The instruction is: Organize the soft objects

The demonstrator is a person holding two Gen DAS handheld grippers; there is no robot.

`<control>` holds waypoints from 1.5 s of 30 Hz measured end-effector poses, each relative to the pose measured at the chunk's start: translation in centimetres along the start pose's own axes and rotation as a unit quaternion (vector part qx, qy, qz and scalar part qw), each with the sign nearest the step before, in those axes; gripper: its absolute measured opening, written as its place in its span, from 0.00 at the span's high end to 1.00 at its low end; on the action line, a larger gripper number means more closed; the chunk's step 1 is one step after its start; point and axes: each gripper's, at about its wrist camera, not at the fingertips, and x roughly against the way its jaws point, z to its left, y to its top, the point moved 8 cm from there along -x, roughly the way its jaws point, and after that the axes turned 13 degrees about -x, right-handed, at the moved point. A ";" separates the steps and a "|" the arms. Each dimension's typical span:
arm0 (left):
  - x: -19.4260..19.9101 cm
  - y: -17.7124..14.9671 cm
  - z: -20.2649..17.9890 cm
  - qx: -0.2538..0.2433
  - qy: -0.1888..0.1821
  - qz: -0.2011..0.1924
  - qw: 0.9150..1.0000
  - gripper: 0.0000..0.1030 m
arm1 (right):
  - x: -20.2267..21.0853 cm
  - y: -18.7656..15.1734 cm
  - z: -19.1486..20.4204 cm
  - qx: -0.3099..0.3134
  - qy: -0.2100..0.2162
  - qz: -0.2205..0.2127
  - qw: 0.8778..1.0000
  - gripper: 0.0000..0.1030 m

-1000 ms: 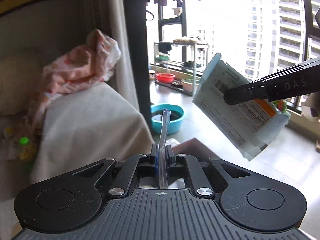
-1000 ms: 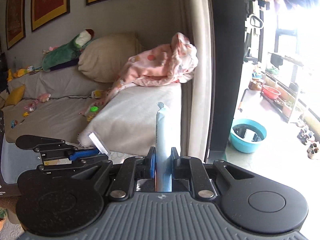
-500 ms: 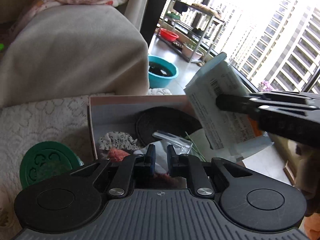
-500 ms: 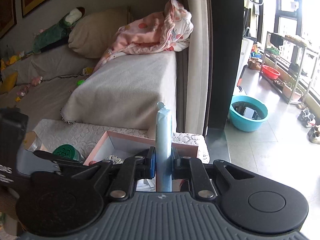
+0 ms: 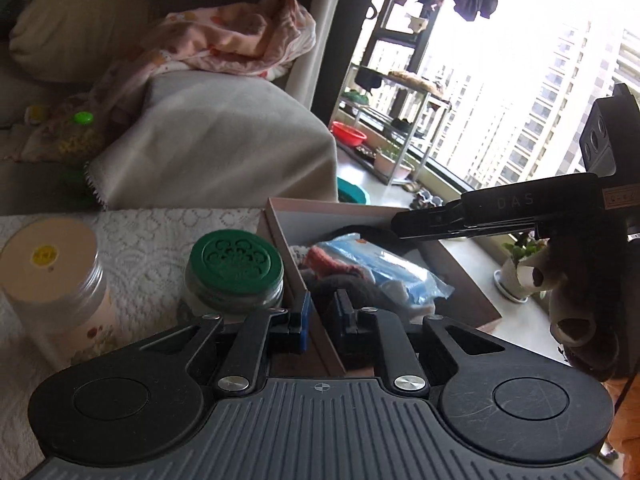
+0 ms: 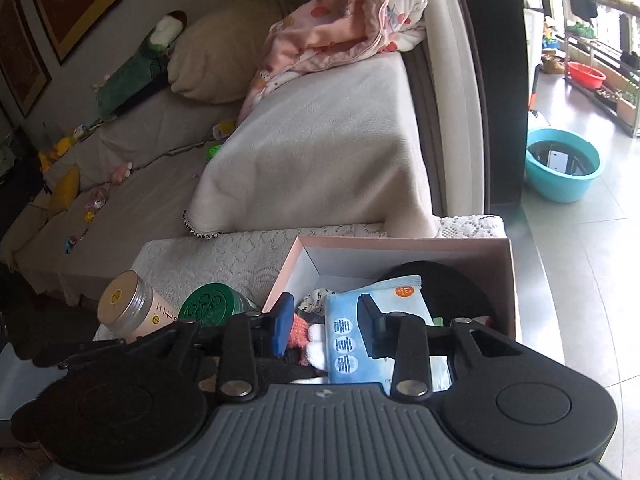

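A pink cardboard box [image 6: 400, 242] [image 5: 340, 210] stands on the lace-covered table. In it lie a blue wipes pack [image 6: 352, 336] [image 5: 384, 264], an orange knit item [image 5: 332, 264], a dark cloth [image 5: 352, 288] and a black round thing [image 6: 452, 284]. My right gripper [image 6: 326, 326] is open and empty just above the blue pack; it shows side-on in the left wrist view [image 5: 400, 226]. My left gripper [image 5: 322, 316] is open and empty, its fingers straddling the box's near left wall.
A green-lidded jar [image 5: 236, 268] [image 6: 208, 304] and a cream-lidded canister [image 5: 52, 264] [image 6: 128, 304] stand left of the box. Behind is a covered sofa [image 6: 320, 140] with a pink blanket [image 6: 344, 32]. A teal basin [image 6: 564, 164] sits on the floor.
Both grippers came down over the box and opened. The right let go of the blue pack, which now lies in the box. The left let go of its clear plastic item.
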 end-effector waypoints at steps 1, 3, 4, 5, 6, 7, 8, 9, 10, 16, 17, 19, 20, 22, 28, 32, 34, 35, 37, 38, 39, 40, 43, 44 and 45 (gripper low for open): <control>0.9 -1.0 0.0 -0.004 0.001 0.006 1.000 0.86 | 0.6 -1.0 0.3 0.005 0.000 -0.008 1.000 0.61; 2.4 -3.1 -0.1 -0.023 0.016 0.024 0.999 0.86 | 1.8 -3.1 1.3 0.019 -0.003 -0.031 0.999 0.51; 2.9 -4.2 0.1 -0.034 0.027 0.035 0.998 0.86 | 2.4 -4.3 1.8 0.027 -0.003 -0.042 0.999 0.44; 3.7 -5.4 0.4 -0.044 0.041 0.047 0.997 0.86 | 3.3 -5.6 2.4 0.039 -0.002 -0.055 0.998 0.41; 4.5 -6.5 0.5 -0.048 0.059 0.058 0.995 0.86 | 3.9 -6.9 2.9 0.050 -0.003 -0.064 0.997 0.36; 5.4 -7.7 0.6 -0.048 0.077 0.066 0.994 0.86 | 4.3 -8.3 3.4 0.062 -0.006 -0.069 0.996 0.34; 6.3 -8.8 0.8 -0.044 0.094 0.073 0.992 0.86 | 4.5 -9.6 3.9 0.074 -0.008 -0.069 0.995 0.34; 7.0 -9.9 0.9 -0.039 0.108 0.082 0.990 0.86 | 4.5 -10.9 4.2 0.084 -0.010 -0.066 0.994 0.34; 7.6 -11.1 0.9 -0.035 0.121 0.090 0.988 0.86 | 4.3 -12.3 4.4 0.092 -0.014 -0.057 0.994 0.32; 7.3 -14.1 -0.1 -0.015 0.155 0.110 0.982 0.82 | 0.1 -18.2 2.7 0.116 -0.064 0.018 0.991 0.31; 7.0 -13.9 -0.6 -0.015 0.153 0.109 0.982 0.77 | -0.4 -18.6 2.3 0.117 -0.078 0.022 0.990 0.31; 5.9 -13.4 -1.8 -0.017 0.133 0.102 0.986 0.61 | -0.6 -19.0 1.7 0.125 -0.096 0.000 0.987 0.26; 5.5 -13.1 -2.2 -0.021 0.129 0.098 0.986 0.53 | -0.7 -18.9 1.4 0.123 -0.105 -0.005 0.987 0.19; 4.5 -12.9 -3.0 -0.032 0.136 0.091 0.986 0.44 | -0.8 -18.8 0.7 0.107 -0.107 -0.012 0.988 0.11; 3.5 -12.5 -2.3 0.012 0.179 0.046 0.983 0.43 | -0.6 -18.2 -1.1 0.082 -0.121 -0.036 0.989 0.00; 3.2 -12.7 -2.5 -0.004 0.213 0.042 0.976 0.43 | -0.7 -18.0 -1.7 0.066 -0.140 -0.046 0.987 0.00; 3.0 -12.7 -2.7 -0.014 0.226 0.043 0.973 0.43 | -0.7 -18.1 -1.8 0.067 -0.140 -0.051 0.987 0.00; 3.0 -12.7 -2.8 -0.015 0.228 0.044 0.972 0.43 | -0.7 -18.2 -1.8 0.067 -0.139 -0.054 0.987 0.00; 2.9 -12.7 -2.6 -0.009 0.230 0.043 0.972 0.43 | -0.7 -18.3 -1.8 0.063 -0.141 -0.063 0.986 0.00; 2.9 -12.6 -2.6 -0.010 0.232 0.044 0.972 0.43 | -0.7 -18.3 -1.8 0.061 -0.141 -0.071 0.986 0.00; 2.9 -12.6 -2.6 -0.009 0.233 0.044 0.971 0.43 | -0.7 -18.4 -1.8 0.060 -0.141 -0.076 0.985 0.00; 2.9 -12.6 -2.5 -0.009 0.233 0.044 0.971 0.43 | -0.7 -18.4 -1.7 0.060 -0.142 -0.079 0.985 0.00; 2.9 -12.7 -2.5 -0.009 0.234 0.044 0.971 0.43 | -0.7 -18.4 -1.7 0.061 -0.140 -0.082 0.985 0.00; 2.9 -12.7 -2.5 -0.009 0.233 0.044 0.971 0.43 | -0.7 -18.4 -1.7 0.061 -0.140 -0.082 0.985 0.00; 2.9 -12.7 -2.5 -0.009 0.233 0.044 0.971 0.43 | -0.7 -18.4 -1.7 0.062 -0.139 -0.082 0.985 0.00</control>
